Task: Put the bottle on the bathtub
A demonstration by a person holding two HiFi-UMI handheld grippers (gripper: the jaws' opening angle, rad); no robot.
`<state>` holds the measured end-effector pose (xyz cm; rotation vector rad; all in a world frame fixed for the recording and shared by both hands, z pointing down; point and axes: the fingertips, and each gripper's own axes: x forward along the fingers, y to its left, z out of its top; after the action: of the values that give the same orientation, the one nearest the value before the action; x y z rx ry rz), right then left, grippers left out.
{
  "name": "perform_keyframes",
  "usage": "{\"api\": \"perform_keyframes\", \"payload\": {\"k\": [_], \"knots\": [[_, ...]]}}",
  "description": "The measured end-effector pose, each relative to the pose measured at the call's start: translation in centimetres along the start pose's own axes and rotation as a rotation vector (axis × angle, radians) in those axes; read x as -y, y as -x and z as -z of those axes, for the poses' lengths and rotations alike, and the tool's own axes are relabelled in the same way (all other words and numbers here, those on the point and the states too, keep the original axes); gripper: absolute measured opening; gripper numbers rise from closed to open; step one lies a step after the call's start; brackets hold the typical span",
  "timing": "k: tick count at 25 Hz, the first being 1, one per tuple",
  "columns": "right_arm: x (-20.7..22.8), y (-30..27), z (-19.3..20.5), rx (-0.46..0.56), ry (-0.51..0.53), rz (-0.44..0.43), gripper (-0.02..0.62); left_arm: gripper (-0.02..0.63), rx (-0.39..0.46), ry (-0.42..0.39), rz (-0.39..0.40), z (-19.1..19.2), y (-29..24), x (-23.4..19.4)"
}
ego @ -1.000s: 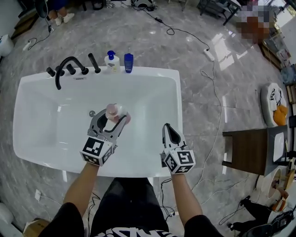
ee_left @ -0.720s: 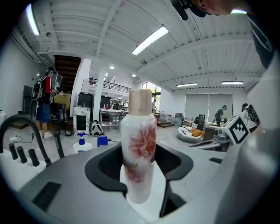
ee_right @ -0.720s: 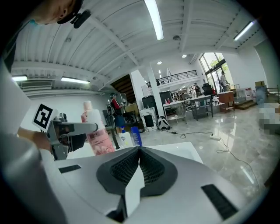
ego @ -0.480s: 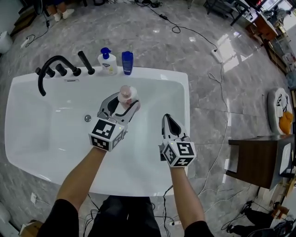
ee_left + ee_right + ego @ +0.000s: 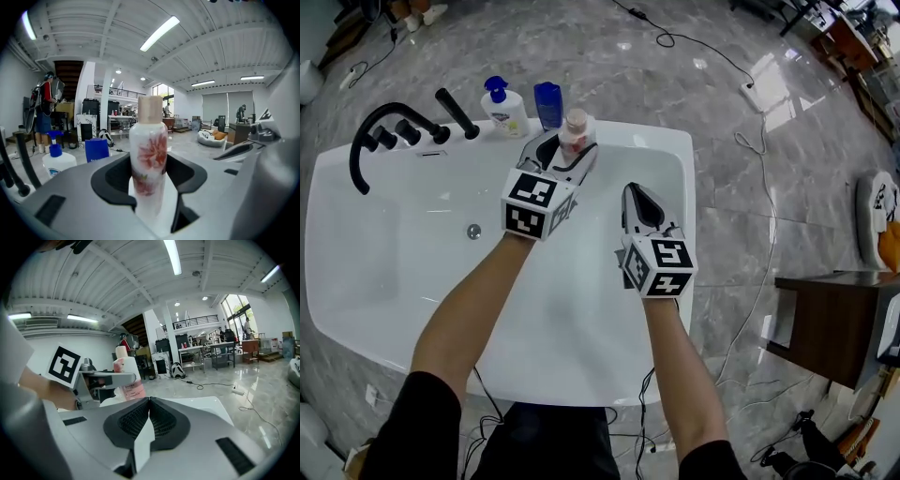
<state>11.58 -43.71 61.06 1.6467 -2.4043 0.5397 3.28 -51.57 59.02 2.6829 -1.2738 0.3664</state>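
Observation:
A white bottle with pink flowers and a beige cap stands upright between the jaws of my left gripper, which is shut on it. It hangs at the far rim of the white bathtub, just right of the blue bottle. My right gripper hovers over the tub's right side, shut and holding nothing.
On the far rim stand a white pump bottle and a blue bottle. A black faucet with handles sits at the rim's left end. Cables lie on the marble floor; a dark table stands at right.
My left gripper carried the flowered bottle from over the tub's middle up to the far rim beside the blue bottle. The right gripper drifted slightly forward.

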Motion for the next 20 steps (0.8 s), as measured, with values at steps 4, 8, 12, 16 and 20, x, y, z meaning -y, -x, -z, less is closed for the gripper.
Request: {"api": "perform_keyframes", "payload": {"k": [4,8,12,16,20], "knots": [[0.8,-1.5,1.1,-0.016,-0.013,0.001,0.025,0.225,-0.006,0.0,-0.025,0.5,-3.8,-1.4],[1.0,-2.5,2.6,-0.038,-0.016,0.004,0.023,0.225,-0.029,-0.037,-0.035,1.1,-6.7,-2.1],[1.5,-3.0,3.9,-0.056,-0.032,0.014,0.025,0.225,-0.039,-0.027,-0.073,1.8,-8.3,-3.2],[2.0,-3.5,4.5,-0.056,-0.045,0.021,0.025,0.225,-0.036,-0.026,-0.083,1.8,-9.5,-3.8],[2.1,-3.7,4.9,-0.059,-0.042,0.025,0.023,0.227,-0.031,-0.023,-0.08,2.2,-10.0,-4.0]]}}
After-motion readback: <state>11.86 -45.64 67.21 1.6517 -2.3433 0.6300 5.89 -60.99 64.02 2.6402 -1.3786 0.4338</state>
